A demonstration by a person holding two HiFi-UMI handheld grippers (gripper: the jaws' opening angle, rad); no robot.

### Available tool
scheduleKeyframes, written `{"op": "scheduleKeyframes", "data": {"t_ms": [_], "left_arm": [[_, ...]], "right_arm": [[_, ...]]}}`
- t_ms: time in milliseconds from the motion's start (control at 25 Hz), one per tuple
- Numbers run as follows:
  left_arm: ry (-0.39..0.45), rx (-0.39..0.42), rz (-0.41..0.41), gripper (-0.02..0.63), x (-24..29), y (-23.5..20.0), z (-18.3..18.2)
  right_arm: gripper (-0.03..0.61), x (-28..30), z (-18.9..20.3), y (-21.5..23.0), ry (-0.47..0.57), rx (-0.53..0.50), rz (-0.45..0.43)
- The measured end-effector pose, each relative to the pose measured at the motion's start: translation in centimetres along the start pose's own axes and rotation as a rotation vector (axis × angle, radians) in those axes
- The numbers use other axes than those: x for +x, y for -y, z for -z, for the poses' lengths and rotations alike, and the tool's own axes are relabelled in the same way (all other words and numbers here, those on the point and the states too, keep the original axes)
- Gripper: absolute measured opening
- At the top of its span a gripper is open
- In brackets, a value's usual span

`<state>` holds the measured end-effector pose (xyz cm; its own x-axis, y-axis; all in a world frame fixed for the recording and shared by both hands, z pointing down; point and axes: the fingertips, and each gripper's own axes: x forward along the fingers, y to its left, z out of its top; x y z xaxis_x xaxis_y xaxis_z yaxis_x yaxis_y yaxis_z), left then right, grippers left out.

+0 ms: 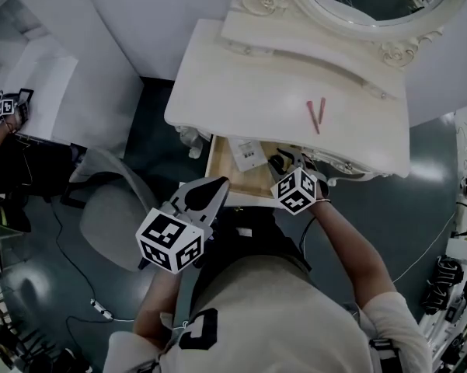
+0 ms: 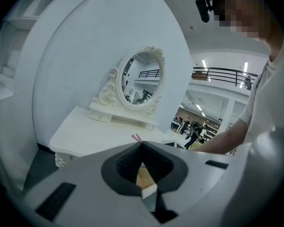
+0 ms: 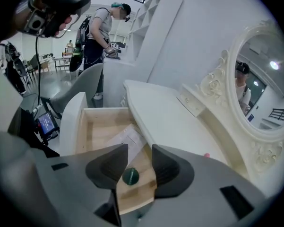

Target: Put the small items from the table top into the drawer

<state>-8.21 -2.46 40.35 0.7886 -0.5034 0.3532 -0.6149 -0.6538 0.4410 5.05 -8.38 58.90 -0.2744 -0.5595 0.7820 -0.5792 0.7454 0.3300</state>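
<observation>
The small thing is round and dark green, like a little cap. It shows in the gap between the jaws of the right gripper, over the wood floor of the open drawer, next to a sheet of paper. The jaws stand apart and do not pinch it. The right arm reaches out over the drawer. The left gripper is held just in front of the drawer, jaws pressed together on nothing. Two pink sticks lie on the table above the drawer.
</observation>
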Motion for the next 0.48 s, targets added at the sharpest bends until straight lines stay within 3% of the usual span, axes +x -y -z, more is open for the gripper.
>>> {"op": "scheduleKeyframes", "data": {"t_ms": [480], "left_arm": [[-0.038, 0.025, 0.107, 0.055, 2.1, 2.8, 0.8]], "right_arm": [[0.166, -3.8, 3.6, 3.6, -0.048, 0.107, 0.124]]}}
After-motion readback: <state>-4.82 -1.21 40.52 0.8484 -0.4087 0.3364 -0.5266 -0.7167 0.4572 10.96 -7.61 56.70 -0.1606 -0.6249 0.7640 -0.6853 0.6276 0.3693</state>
